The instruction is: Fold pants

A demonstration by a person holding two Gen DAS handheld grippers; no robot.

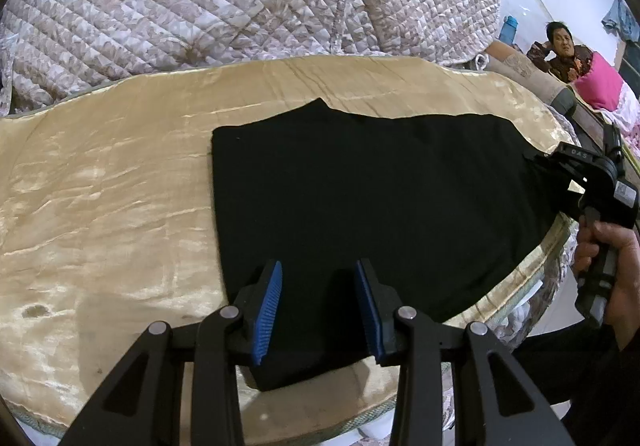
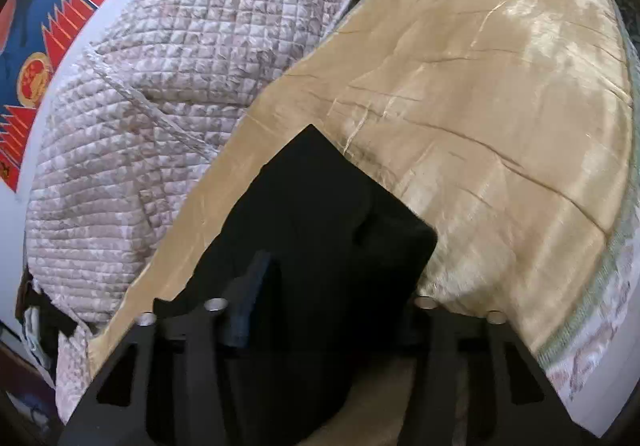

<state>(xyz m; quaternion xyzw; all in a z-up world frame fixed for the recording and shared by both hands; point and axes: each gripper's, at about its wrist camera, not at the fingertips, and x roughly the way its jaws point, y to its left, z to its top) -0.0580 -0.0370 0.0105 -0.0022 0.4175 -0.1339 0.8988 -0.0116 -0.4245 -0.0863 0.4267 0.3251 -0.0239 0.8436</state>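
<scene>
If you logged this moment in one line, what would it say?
pants: folded, on gold blanket | left tool: open over near edge | right tool: at right edge, grip unclear

In the right wrist view the right gripper (image 2: 320, 306) is dark against the black pants (image 2: 320, 213), so its right finger is lost and its opening cannot be judged (only one bluish pad (image 2: 252, 306) shows). Below the left gripper (image 1: 318, 310), its arms hide the pants' near edge.
</scene>
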